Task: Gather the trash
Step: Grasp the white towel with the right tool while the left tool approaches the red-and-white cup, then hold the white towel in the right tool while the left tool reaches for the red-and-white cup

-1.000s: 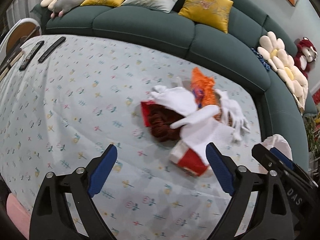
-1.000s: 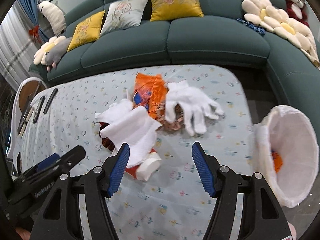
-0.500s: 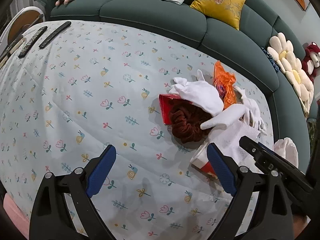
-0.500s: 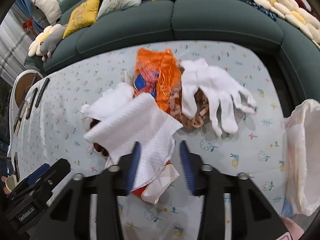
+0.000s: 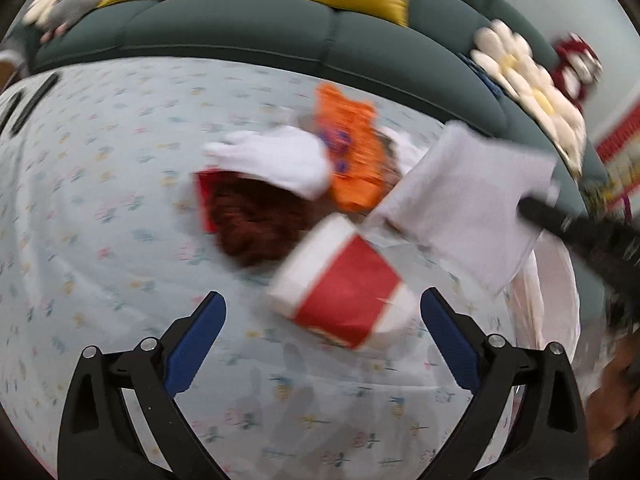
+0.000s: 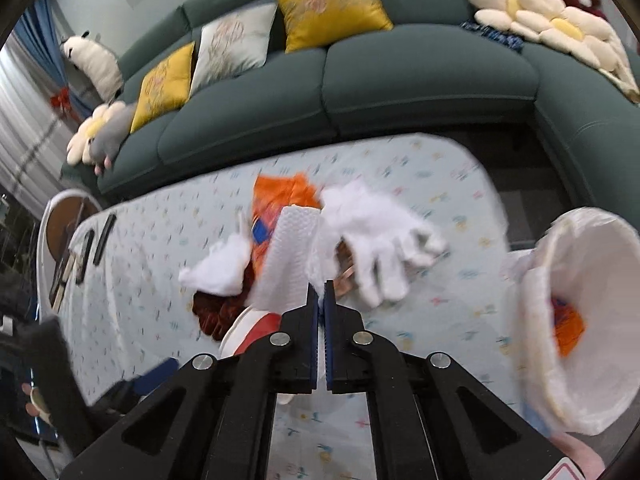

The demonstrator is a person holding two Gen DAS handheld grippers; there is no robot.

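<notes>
My right gripper (image 6: 319, 290) is shut on a white paper towel (image 6: 290, 264) and holds it above the table; the towel also shows in the left wrist view (image 5: 468, 204), hanging from the black fingers (image 5: 560, 220). My left gripper (image 5: 322, 312) is open and empty, just in front of a red and white paper cup (image 5: 340, 280) lying on its side. The pile holds an orange snack bag (image 5: 352, 152), a white glove (image 5: 276, 156), a second white glove (image 6: 380, 236) and a dark red scrunchie (image 5: 252, 224).
A white-lined trash bin (image 6: 580, 312) stands at the table's right end with orange trash inside. Remote controls (image 6: 94, 244) lie at the far left of the floral tablecloth (image 5: 100, 220). A green sofa (image 6: 400, 72) with cushions curves behind the table.
My right gripper has shut on the paper towel and lifted it off the pile, uncovering the cup. My left gripper has moved closer to the cup.
</notes>
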